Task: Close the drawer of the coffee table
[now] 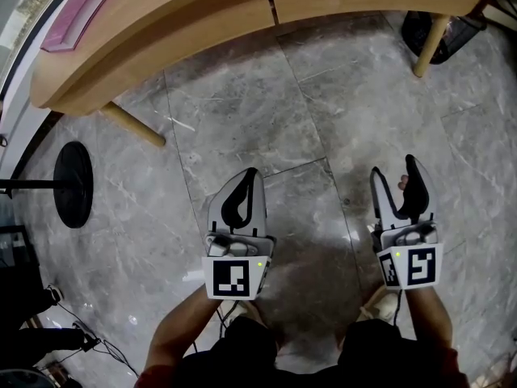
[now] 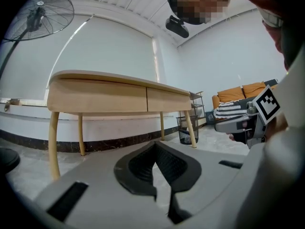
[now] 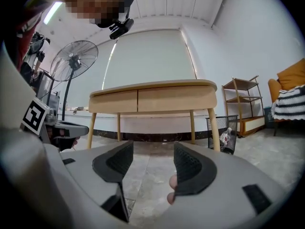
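The light wooden coffee table [image 1: 170, 35] runs across the top of the head view, on slanted legs. Its two drawer fronts [image 2: 102, 97] meet at a seam and both look flush with the table's front [image 3: 143, 99]. Both grippers hang over the grey marble floor, well short of the table. My left gripper [image 1: 252, 173] is shut, its black pads meeting at the tip [image 2: 155, 148] with nothing between them. My right gripper [image 1: 393, 168] stands open with a clear gap [image 3: 152, 149]; a person's fingertip [image 3: 172, 182] shows beside its right jaw.
A black round fan base [image 1: 73, 184] stands on the floor at left, the fan head [image 2: 44, 11] above it. A dark wire bin [image 1: 448, 32] sits by the table's right leg. Cables lie at lower left. A shelf unit [image 3: 248, 104] and an orange sofa [image 2: 240, 92] are farther right.
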Demonstrator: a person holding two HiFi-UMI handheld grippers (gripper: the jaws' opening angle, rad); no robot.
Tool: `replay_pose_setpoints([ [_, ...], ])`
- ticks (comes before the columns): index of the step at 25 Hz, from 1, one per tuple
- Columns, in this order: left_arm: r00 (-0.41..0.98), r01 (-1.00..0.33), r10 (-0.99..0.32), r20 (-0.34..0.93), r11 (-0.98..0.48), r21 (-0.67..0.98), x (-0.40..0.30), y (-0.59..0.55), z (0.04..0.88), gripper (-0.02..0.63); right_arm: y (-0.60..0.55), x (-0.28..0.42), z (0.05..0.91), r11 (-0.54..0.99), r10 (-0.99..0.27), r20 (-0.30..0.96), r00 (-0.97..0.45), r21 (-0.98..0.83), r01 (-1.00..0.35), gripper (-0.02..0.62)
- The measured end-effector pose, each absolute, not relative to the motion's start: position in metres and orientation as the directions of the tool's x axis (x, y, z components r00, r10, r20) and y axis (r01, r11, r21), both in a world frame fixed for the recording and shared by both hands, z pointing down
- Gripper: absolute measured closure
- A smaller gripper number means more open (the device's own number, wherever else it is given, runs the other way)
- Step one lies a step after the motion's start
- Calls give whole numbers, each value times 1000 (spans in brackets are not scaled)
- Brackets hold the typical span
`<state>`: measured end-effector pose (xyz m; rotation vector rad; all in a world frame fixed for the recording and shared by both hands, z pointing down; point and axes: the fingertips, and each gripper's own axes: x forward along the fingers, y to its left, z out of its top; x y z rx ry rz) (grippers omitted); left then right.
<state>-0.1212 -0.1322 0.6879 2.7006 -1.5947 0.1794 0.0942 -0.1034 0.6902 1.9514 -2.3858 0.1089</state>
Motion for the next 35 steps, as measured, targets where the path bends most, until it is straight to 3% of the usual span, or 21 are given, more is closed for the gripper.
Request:
replay_pose_setpoints([
  [6,472,-875,-874,113,-480,-54,-123,-133,693,600,-103,90,696,207,-973,104,-207,-9,-978,342],
  [14,476,-874,-873,104,-483,-57,-123,-134,694,599,-103,102,703,139,-983,120,-138,-5,-990,593],
  [27,580,-794,-807,110,-590,-146,-112,-137,683,598,-95,97,697,172,-963,215,-161,34,-984,598],
  [35,526,-838,-807,269,-546,2,-131,-90,587,599,-64,76,579,249,-909,332,-253,-56,-967,598],
])
